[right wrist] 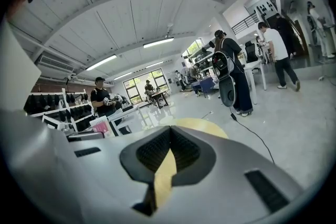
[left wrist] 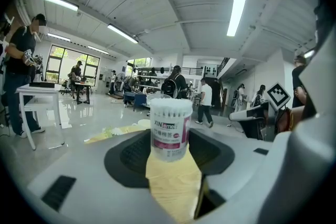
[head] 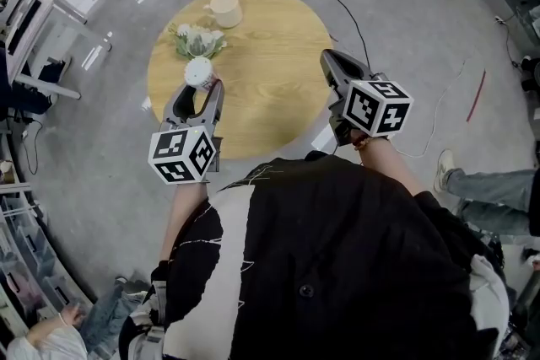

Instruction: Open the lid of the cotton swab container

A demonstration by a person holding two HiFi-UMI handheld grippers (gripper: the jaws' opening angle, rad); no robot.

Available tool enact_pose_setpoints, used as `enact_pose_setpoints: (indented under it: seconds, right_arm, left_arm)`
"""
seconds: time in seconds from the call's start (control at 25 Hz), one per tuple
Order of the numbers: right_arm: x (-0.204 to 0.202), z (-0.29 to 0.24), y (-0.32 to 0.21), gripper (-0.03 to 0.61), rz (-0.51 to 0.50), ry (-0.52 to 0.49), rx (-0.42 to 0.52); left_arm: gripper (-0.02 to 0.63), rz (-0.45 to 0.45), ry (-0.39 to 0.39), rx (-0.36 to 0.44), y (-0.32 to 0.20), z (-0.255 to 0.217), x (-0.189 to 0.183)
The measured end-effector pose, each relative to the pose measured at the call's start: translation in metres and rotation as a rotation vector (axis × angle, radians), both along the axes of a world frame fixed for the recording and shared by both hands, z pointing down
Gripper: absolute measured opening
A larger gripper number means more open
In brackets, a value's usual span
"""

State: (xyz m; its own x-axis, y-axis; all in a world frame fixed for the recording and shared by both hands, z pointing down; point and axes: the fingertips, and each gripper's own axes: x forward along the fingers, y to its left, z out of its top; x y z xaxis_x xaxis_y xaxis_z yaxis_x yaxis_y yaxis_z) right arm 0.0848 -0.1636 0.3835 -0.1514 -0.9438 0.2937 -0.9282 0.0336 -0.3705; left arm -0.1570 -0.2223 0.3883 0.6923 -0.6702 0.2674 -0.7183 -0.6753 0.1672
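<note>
Lid not yet off: the cotton swab container [head: 199,73] stands upright near the left edge of the table [head: 270,97], its body apparently clamped between the jaws of the left gripper [head: 201,90], cap seemingly on. The right gripper [head: 331,61], jaws clenched and empty, hovers at the table's right edge, well apart. Bare tabletop lies between them for the approach; the flowers [head: 197,40] and cup [head: 225,9] crowd the far side of the container.

Open-plan lab: workbenches [left wrist: 39,89], people [left wrist: 205,98], strip lights [left wrist: 237,10].

Round wooden table [head: 270,80], cream cup [head: 224,10], small flower bunch [head: 197,40], upright cotton swab container [head: 199,73]
</note>
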Motion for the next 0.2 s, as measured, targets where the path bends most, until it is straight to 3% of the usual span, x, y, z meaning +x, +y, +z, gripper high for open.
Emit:
enact_pose_setpoints:
  seconds: [0.2]
  right_arm:
    - [-0.0019,0.0001,-0.0007,0.003,-0.007,0.000,-0.001]
  left_arm:
    - [0.238,-0.003,-0.002,-0.002,0.0017,0.0005,-0.0016]
